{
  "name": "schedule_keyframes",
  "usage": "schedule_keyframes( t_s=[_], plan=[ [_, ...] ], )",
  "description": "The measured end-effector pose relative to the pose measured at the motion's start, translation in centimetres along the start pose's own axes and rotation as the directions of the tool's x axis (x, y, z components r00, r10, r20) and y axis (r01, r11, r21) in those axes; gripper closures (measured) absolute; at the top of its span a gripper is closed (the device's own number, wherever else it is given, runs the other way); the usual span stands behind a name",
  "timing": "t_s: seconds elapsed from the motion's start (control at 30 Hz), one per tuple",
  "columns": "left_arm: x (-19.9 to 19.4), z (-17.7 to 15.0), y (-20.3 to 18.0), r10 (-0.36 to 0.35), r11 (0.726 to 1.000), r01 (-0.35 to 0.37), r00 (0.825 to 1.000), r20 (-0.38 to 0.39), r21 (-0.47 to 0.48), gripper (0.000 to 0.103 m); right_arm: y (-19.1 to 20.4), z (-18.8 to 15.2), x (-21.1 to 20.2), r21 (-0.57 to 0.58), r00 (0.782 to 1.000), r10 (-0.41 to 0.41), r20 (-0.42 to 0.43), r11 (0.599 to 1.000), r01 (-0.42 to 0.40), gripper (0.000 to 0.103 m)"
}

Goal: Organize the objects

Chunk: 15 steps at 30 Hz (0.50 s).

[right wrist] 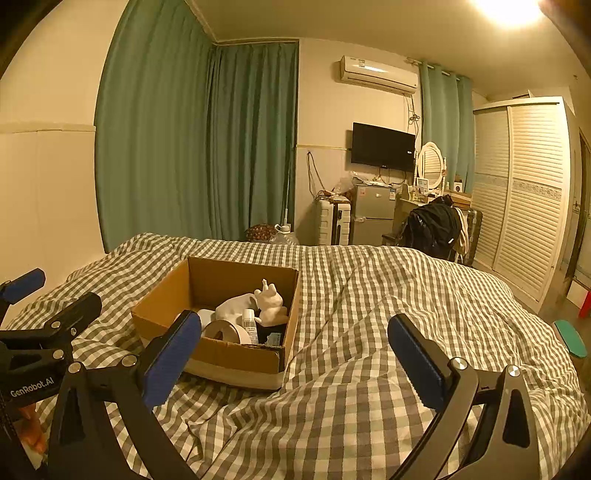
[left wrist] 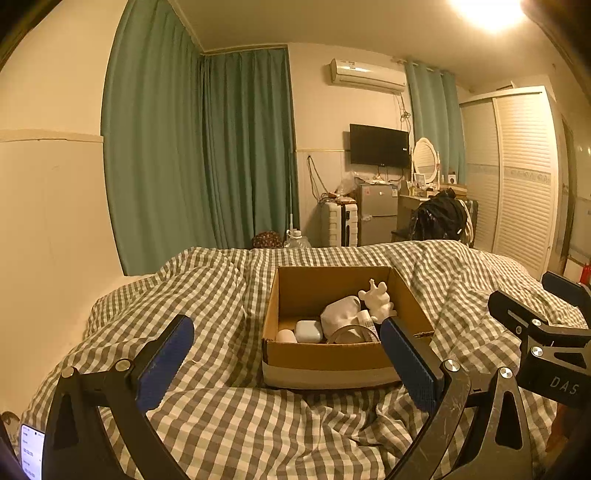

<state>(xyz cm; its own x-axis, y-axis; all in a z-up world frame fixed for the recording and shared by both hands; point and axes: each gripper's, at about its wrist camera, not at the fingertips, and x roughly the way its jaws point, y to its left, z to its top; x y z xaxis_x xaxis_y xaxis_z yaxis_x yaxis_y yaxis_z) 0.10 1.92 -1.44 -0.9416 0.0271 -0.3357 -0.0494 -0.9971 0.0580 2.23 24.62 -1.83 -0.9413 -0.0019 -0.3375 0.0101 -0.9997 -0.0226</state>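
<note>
On the gingham bed [right wrist: 369, 280] sits the cardboard box [left wrist: 325, 360], holding a tape roll [right wrist: 225, 329] and white figurine [left wrist: 376, 299]. Left gripper [left wrist: 286, 354] and right gripper [right wrist: 295, 350] both gape, empty. The soft duvet could tip the box when nudged.

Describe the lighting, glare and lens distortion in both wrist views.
Left wrist view: warm yellow cast, a ceiling light blown out to white glare at top right, walls and curtains bowed by the fisheye, dark corners. Right wrist view: same blown-out light and amber tint, the wardrobe curving; the cardboard box stays reasonably sharp, its inside shadowed.
</note>
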Motion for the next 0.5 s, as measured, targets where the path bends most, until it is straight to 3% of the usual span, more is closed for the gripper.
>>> schedule_keyframes(
  t_s=[0.5],
  plan=[
    [0.14,-0.41,0.13,0.003,1.000,-0.003,1.000,-0.013,0.005,0.000,0.80,-0.51,0.39,-0.026,1.000,-0.012,-0.012,1.000,0.012,0.002]
  ],
)
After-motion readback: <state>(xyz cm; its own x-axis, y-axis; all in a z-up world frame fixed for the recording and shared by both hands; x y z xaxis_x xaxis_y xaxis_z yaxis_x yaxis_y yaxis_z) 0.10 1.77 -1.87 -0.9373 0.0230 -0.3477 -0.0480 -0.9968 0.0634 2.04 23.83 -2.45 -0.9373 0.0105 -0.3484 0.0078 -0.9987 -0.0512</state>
